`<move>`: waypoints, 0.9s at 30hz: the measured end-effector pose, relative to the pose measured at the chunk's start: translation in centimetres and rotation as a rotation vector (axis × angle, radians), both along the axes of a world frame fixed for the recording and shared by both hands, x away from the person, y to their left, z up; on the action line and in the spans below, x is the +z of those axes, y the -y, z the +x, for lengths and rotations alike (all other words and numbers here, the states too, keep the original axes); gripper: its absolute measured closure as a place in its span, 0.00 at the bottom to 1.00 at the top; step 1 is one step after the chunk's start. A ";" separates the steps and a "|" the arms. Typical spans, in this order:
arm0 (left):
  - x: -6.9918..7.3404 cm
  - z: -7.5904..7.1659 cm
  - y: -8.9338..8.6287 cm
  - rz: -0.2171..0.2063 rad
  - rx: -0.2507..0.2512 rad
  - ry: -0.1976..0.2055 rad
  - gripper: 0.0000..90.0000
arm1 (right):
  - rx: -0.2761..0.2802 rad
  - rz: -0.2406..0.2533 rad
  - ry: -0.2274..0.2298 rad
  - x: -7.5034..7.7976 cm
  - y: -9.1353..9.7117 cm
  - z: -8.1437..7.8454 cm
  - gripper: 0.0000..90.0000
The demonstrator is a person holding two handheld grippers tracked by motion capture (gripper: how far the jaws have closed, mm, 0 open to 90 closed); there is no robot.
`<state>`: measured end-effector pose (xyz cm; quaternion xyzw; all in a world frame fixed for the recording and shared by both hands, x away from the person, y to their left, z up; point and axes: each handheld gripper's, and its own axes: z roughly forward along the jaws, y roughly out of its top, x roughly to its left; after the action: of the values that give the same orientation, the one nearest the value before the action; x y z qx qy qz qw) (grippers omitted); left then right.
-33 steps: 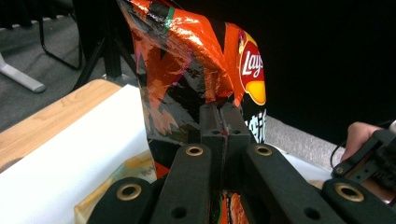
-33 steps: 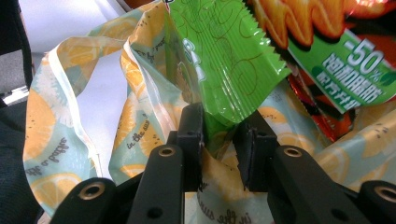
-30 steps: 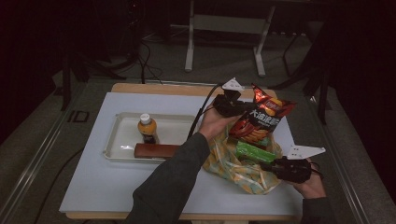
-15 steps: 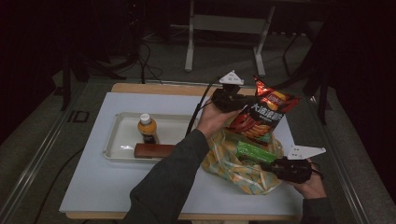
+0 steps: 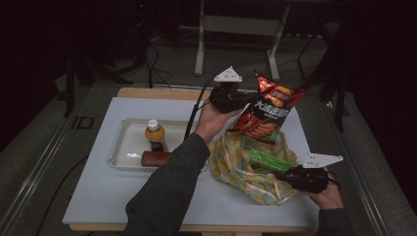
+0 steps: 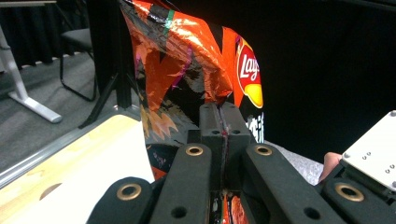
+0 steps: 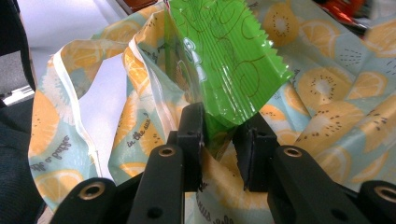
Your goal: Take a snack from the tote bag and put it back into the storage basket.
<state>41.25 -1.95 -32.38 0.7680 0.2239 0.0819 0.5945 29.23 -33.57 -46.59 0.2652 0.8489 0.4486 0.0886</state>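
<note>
Now the left gripper point(image 5: 241, 101) pinches the Lay's chip bag point(image 5: 265, 110) upright, directly above the fruit-print bag point(image 5: 246, 172), whose near-right edge the right gripper point(image 5: 287, 175) grips.

The right gripper point(image 7: 219, 135) has its two black jaws around the green packet point(image 7: 224, 60) and the fruit-print bag point(image 7: 327, 93).

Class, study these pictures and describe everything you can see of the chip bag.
The chip bag is shiny crinkled foil, orange-red and black, with a yellow-and-red round logo and white lettering. It hangs roughly upright, lifted above the fruit-print cloth bag. The left gripper is shut on its edge, jaws pressed together on the foil. Its lower end hangs close over the cloth.
</note>
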 end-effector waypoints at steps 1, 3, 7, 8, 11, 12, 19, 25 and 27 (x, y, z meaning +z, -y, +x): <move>0.0 0.0 0.0 0.000 0.000 0.000 1.00 | 0.000 0.000 0.000 0.0 0.0 0.0 0.81; 0.2 0.0 -0.7 0.000 0.004 0.007 1.00 | 0.000 -0.001 0.000 0.0 0.0 0.0 0.81; 0.3 -0.1 -1.6 -0.003 0.012 0.009 1.00 | 0.000 0.001 -0.001 0.0 0.0 0.0 0.81; 0.3 -0.1 -1.6 -0.003 0.012 0.009 1.00 | 0.000 0.001 -0.001 0.0 0.0 0.0 0.81; 0.3 -0.1 -2.4 -0.006 0.016 0.009 1.00 | 0.000 0.001 -0.001 0.0 0.0 0.0 0.82; 0.3 -0.1 -2.6 -0.005 0.019 0.009 1.00 | 0.000 0.001 -0.001 0.0 0.0 0.0 0.82; 0.3 -0.2 -5.0 -0.006 0.026 0.007 1.00 | -0.002 0.003 -0.002 0.0 0.0 0.0 0.82; 0.4 -0.2 -6.8 0.002 0.048 0.011 1.00 | -0.001 0.004 -0.003 -0.1 0.0 0.0 0.82; 0.6 -0.2 -7.5 0.002 0.057 0.011 1.00 | -0.001 0.004 -0.002 -0.1 0.0 0.0 0.82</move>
<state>41.09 5.58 -31.81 0.7614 0.2426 0.1032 0.5922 29.25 -33.56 -46.66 0.2664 0.8478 0.4501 0.0875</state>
